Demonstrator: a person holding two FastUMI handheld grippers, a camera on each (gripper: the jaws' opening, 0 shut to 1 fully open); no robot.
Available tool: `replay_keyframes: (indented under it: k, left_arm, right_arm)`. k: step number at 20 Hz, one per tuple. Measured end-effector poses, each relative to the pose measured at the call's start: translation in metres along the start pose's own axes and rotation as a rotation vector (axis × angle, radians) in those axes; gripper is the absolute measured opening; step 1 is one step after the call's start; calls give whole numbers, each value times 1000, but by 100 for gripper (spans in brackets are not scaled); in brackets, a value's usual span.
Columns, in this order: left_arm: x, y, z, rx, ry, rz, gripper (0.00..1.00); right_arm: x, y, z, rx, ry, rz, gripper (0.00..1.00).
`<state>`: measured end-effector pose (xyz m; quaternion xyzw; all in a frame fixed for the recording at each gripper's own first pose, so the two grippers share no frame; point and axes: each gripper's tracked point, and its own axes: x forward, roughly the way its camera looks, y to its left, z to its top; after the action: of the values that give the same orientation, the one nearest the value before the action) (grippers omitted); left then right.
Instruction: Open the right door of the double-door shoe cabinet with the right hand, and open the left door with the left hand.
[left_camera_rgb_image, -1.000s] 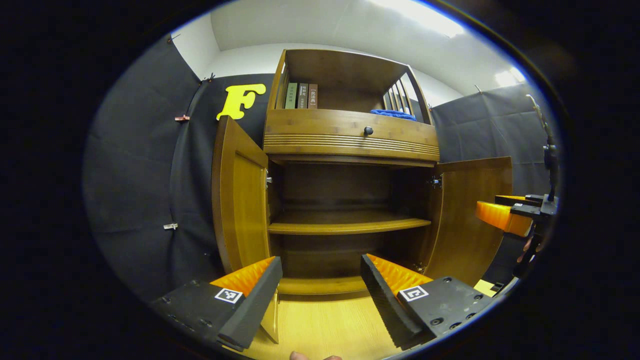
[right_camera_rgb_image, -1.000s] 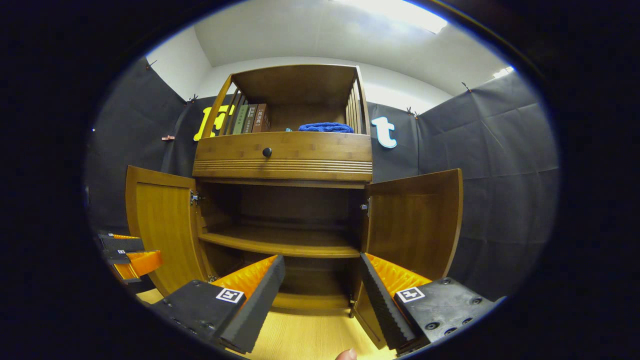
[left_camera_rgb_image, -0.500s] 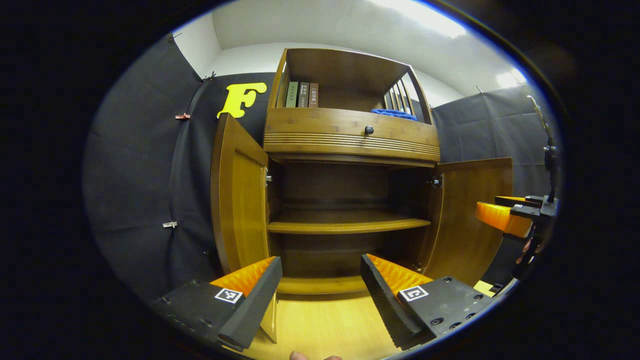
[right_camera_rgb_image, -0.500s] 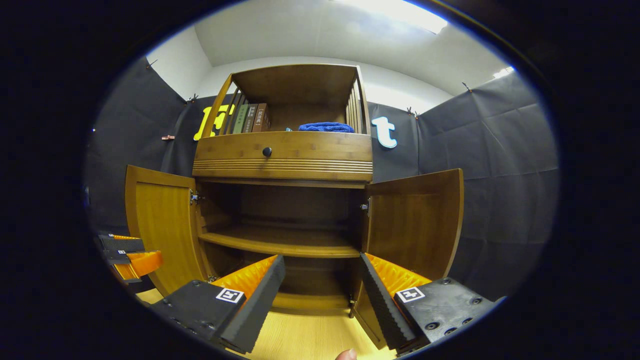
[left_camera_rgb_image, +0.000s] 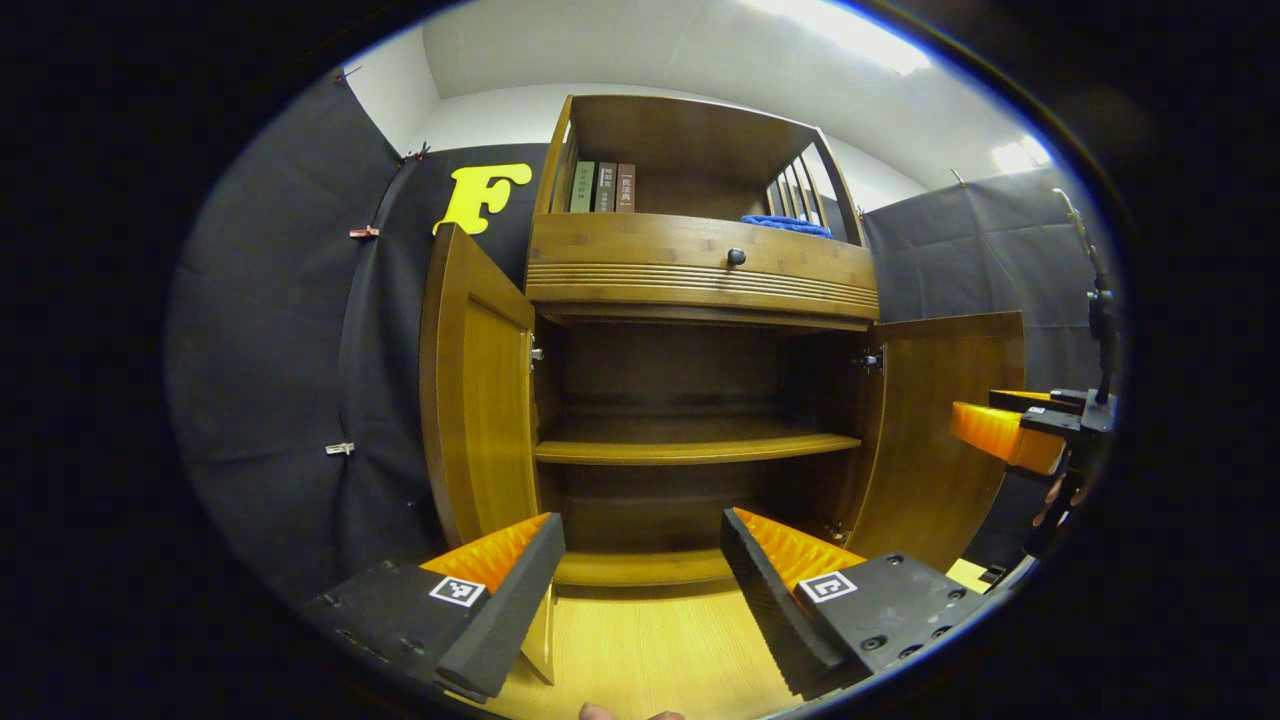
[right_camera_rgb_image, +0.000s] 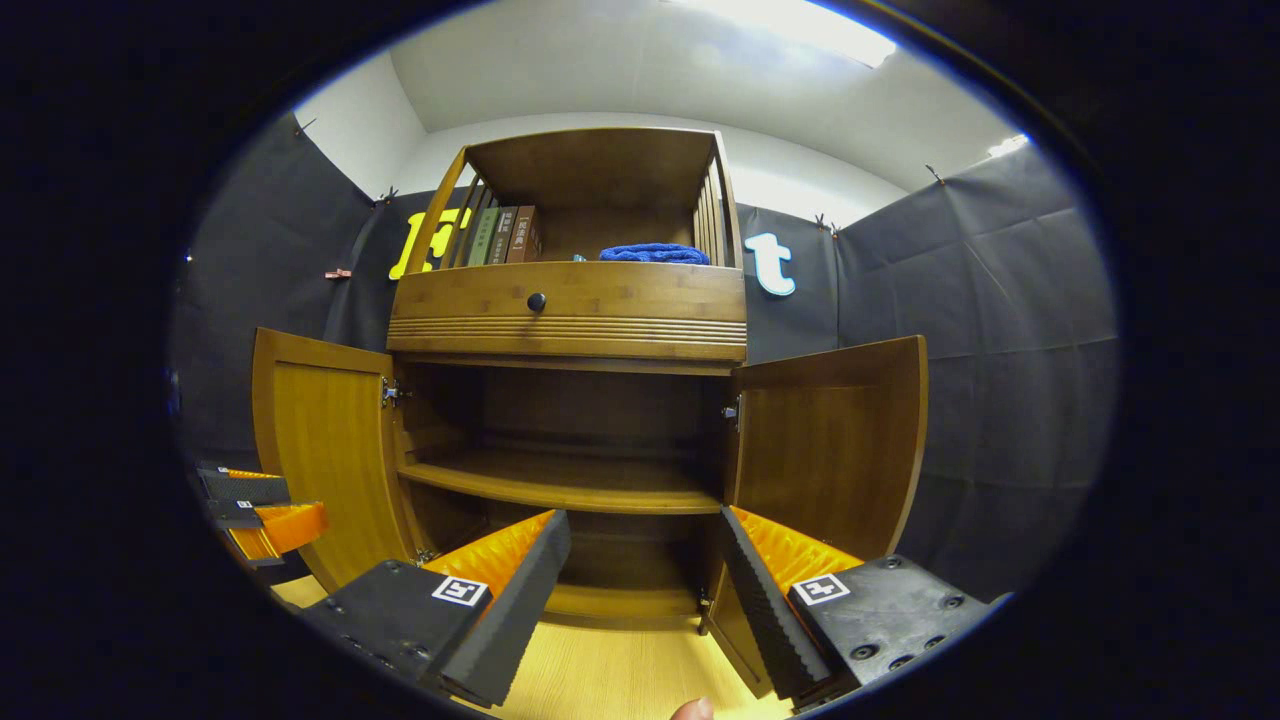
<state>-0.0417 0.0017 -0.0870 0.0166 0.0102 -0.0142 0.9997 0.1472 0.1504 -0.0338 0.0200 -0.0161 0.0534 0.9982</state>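
- Left tongs (left_camera_rgb_image: 640, 590): two wedge-shaped fingers with ribbed inner faces, each on a block carrying a square black-and-white marker and recessed screws.
- Right tongs (right_camera_rgb_image: 640, 590): same build, markers and screws.

Books (left_camera_rgb_image: 603, 188) left of cloth (left_camera_rgb_image: 790, 226) atop cabinet (left_camera_rgb_image: 700, 270)

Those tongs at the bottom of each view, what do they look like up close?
Each pair of tongs, left and right, has two wedge-shaped fingers with ridged inner faces, mounted on dark blocks with visible screws. Each block carries a small square black-and-white marker. Beside the right tongs, in the left gripper view, a thin dark rod stands upright.
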Motion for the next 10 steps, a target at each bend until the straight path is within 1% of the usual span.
replay_keyframes:
  k: [10]
  left_arm:
    - [-1, -3, 0, 6, -1, -2, 98]
  right_arm:
    - [-2, -3, 0, 3, 1, -5, 94]
